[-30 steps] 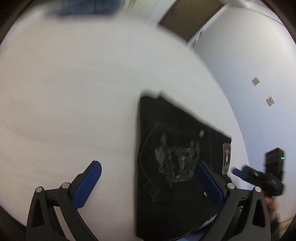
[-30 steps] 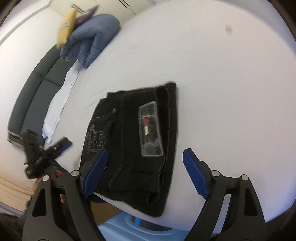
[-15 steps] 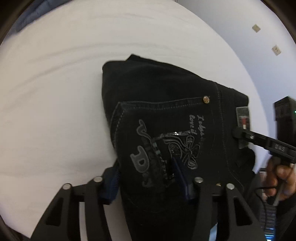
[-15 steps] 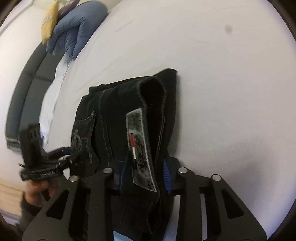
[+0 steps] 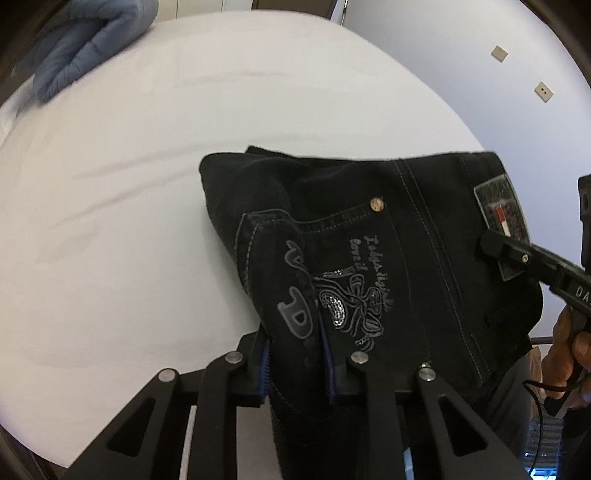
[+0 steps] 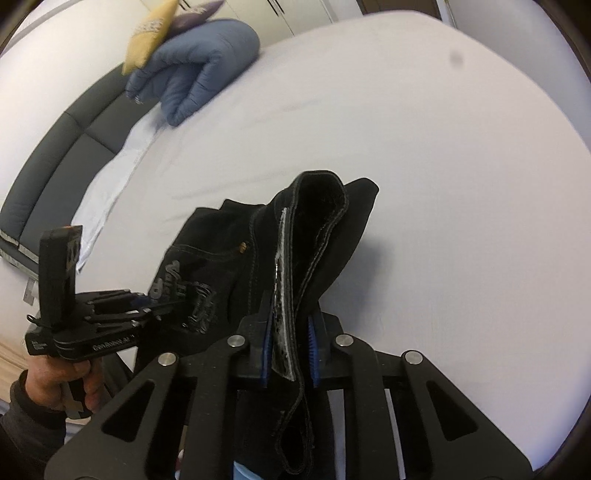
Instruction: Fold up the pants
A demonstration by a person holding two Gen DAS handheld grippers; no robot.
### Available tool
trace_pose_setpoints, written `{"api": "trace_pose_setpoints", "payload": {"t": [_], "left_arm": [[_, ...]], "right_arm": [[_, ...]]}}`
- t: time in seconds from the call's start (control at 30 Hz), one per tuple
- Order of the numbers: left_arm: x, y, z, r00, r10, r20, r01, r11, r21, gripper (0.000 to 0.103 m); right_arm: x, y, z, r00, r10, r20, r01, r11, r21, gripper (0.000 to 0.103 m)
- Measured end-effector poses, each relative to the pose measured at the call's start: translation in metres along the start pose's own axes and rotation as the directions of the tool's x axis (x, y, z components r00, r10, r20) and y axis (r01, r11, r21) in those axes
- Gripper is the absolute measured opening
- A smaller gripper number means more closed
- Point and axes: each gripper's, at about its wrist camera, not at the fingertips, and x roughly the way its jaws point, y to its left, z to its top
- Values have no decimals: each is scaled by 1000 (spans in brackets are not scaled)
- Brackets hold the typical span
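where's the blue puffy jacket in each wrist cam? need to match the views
Left wrist: blue puffy jacket at the top-left corner, on the white bed's far edge.
Right wrist: upper left, a yellow pillow resting on it.
Shared landmark: the black pants, lower centre in both views.

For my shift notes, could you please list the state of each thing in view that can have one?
Pants: folded, near edge pinched and lifted off the bed.
Left hand-held gripper: closing on the pocket edge of the pants.
Right hand-held gripper: closing on the waistband by the patch.
Patch: still attached to the waistband, bent in the grip.
Blue jacket: bundled at the far side of the bed.
Bed: lightly wrinkled.
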Motion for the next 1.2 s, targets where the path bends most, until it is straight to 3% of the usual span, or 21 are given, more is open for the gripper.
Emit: {"api": "trace_pose_setpoints", "payload": {"t": [0.17,0.4,0.63,0.67,0.8,0.9,1.03,1.07,1.2], "left_arm": [[-17,8,25,999,9,53,-9,1000,1,23],[-16,15,44,996,46,80,-48,999,23,23],[1,0,29,997,53,57,-55,998,37,23],[2,-5,45,997,54,52,-56,998,37,23],[13,-14,28,998,51,35,-53,998,31,25],[16,-14,10,998,46,40,-46,999,10,33],[14,-7,-10,997,29,71,-26,999,-48,58],[11,-4,-15,997,24,79,-19,998,-65,60],[-16,-3,-39,992,38,118,-26,994,-106,75]], "right_arm": [[-11,-3,34,999,15,38,-15,1000,-7,14],[4,-25,71,999,13,32,-13,1000,8,14],[40,-57,90,1000,-9,7,8,999,34,14],[45,-62,91,1000,-14,2,13,999,39,14],[77,-87,88,997,-63,-41,65,996,61,15],[92,-102,74,994,-100,-52,103,993,61,24],[94,-112,68,994,-104,-25,106,990,90,32],[93,-114,67,993,-110,-31,113,988,101,42],[67,-106,64,989,-147,4,145,981,132,44]]}}
